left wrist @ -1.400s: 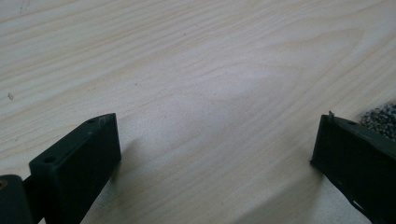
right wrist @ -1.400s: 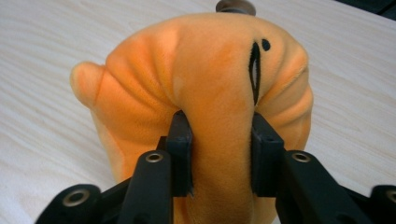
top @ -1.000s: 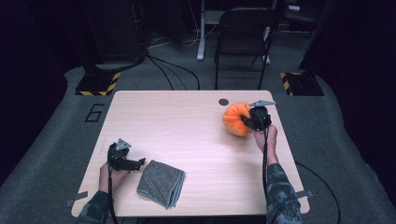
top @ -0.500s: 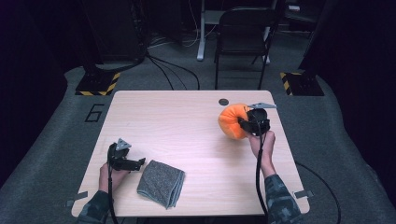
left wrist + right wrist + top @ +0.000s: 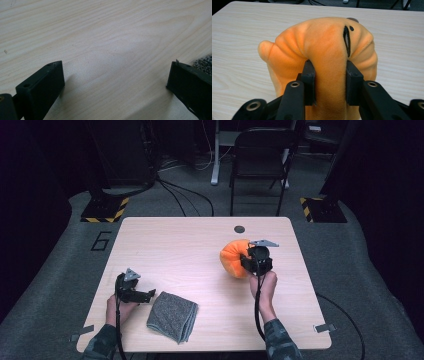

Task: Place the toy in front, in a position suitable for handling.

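An orange plush toy [image 5: 233, 258] with ribbed folds and a stitched black mark hangs just above the right half of the wooden table [image 5: 175, 245]. My right gripper [image 5: 248, 260] is shut on it. In the right gripper view both pads dig into a fold of the plush toy [image 5: 322, 42] at my right gripper [image 5: 329, 80]. My left gripper [image 5: 149, 295] rests at the table's near left and stands open. The left gripper view has bare wood between the jaws of my left gripper [image 5: 115, 80]. A folded grey cloth [image 5: 172, 316] lies just right of it, its corner [image 5: 203, 63] beside one jaw.
A small dark disc [image 5: 239, 229] lies on the table near the far edge, behind the plush. A black chair [image 5: 260, 150] and cables stand on the floor beyond the table. Yellow-black striped blocks [image 5: 105, 210] sit at the far corners.
My right gripper has carried the plush toy left and toward the near edge. The left gripper and the grey cloth have stayed put.
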Demonstrator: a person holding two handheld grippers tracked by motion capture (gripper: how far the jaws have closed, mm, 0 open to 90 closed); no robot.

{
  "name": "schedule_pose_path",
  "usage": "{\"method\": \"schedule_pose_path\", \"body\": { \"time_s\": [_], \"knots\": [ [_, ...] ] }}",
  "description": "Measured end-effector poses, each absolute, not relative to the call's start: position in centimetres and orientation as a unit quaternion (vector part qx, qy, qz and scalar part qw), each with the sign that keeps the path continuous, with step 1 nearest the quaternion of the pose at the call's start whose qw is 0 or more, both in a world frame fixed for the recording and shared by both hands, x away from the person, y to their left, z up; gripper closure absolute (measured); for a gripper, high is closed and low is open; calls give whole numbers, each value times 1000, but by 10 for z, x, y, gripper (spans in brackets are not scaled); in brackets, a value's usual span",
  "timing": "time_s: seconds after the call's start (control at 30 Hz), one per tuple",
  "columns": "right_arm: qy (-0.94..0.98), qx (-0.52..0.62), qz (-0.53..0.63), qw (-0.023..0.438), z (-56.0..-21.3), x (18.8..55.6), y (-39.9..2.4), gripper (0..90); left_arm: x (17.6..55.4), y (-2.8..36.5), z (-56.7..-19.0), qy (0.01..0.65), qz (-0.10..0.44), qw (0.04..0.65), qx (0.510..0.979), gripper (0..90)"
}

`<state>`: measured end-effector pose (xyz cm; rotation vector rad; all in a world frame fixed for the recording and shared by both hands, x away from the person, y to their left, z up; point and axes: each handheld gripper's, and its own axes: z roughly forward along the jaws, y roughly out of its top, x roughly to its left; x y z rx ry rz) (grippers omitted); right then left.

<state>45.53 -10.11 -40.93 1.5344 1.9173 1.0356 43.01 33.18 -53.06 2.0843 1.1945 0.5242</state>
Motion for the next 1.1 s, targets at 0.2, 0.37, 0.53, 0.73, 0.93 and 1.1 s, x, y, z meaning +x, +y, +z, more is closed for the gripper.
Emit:
{"method": "schedule_pose_path", "body": {
  "time_s": [0.2,0.37,0.53,0.73,0.93,1.1],
  "knots": [
    [690,569,373,245,-416,452,-86,666,430,332,-531,458,202,336,798,10],
    [676,589,375,236,-427,450,-75,665,430,332,-531,458,202,336,798,11],
    [677,593,366,237,-440,451,-64,656,430,331,-531,456,199,337,799,11],
    [682,593,349,247,-459,454,-58,499,430,331,-531,456,201,339,798,11],
    [700,566,358,249,-448,451,-70,228,430,331,-531,456,201,339,798,11],
    [732,521,371,235,-437,451,-88,85,430,331,-531,456,201,339,798,11]
  ]
}}
